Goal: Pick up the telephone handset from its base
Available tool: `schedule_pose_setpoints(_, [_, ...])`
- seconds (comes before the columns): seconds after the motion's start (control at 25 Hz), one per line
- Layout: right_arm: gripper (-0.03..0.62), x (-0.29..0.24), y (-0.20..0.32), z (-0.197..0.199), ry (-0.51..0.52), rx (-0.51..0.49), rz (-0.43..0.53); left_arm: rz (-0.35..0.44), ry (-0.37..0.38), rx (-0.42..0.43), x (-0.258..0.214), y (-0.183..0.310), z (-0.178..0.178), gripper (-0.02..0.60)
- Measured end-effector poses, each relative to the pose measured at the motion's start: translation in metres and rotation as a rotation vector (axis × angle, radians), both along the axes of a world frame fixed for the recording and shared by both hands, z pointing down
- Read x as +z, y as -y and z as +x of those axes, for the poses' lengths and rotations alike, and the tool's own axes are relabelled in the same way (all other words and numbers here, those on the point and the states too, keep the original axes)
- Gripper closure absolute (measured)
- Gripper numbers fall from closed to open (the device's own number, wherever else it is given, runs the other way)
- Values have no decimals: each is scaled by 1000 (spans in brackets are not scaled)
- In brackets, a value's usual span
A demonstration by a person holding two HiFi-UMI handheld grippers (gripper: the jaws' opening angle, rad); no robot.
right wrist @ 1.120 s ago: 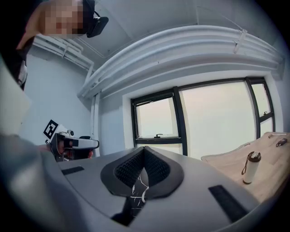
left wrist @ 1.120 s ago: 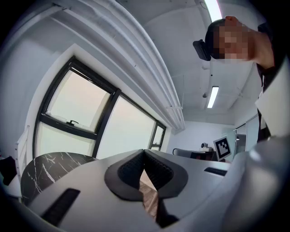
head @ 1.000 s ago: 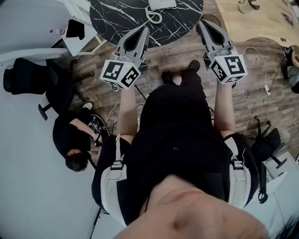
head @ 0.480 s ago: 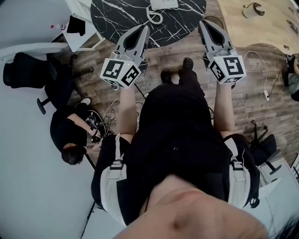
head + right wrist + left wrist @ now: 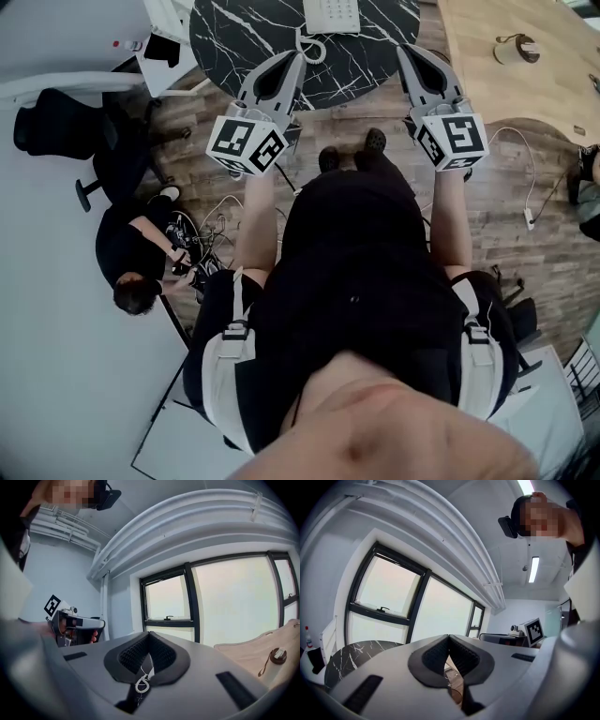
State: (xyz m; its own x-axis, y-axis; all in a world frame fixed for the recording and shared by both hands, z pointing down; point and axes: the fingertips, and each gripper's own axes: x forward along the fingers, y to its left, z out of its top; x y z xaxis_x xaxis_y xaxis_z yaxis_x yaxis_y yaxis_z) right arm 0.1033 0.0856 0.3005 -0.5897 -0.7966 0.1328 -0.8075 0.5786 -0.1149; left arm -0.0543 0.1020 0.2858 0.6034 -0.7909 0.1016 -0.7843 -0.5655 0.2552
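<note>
The white telephone [image 5: 331, 13] sits at the top edge of the head view on a round black marble table [image 5: 244, 37]. Its coiled cord [image 5: 309, 45] loops toward the table's near edge. My left gripper [image 5: 298, 58] is shut and empty, its tip over the table's near rim just left of the cord. My right gripper [image 5: 405, 49], also shut and empty, points at the rim on the right. The left gripper view shows closed pads [image 5: 449, 637] and the marble table [image 5: 351, 656] low on the left. Past the closed jaws in the right gripper view [image 5: 149, 633] the cord [image 5: 142, 685] shows below.
A person [image 5: 141, 258] crouches on the floor at left among cables. A black office chair [image 5: 66, 141] stands further left. A wooden table [image 5: 506, 84] with a small round object [image 5: 516, 47] is at upper right. A white cable [image 5: 525, 178] lies on the wood floor.
Both grippers have moved forward toward the marble table, and their tips now reach its near rim. More of the telephone has come into view at the top. Both jaws stay shut.
</note>
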Motion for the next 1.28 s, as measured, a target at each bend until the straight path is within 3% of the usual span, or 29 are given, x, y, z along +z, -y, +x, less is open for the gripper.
schedule_pose_setpoints(0.64, [565, 16, 36, 30, 12, -166, -23, -22, 42, -116, 13, 23, 56, 568])
schedule_pose_setpoints(1.04, [563, 34, 43, 27, 27, -188, -83, -71, 68, -126, 30, 24, 56, 567])
schedule_pose_setpoints(1.28, [563, 32, 64, 19, 1, -171, -84, -74, 55, -128, 34, 51, 43, 566])
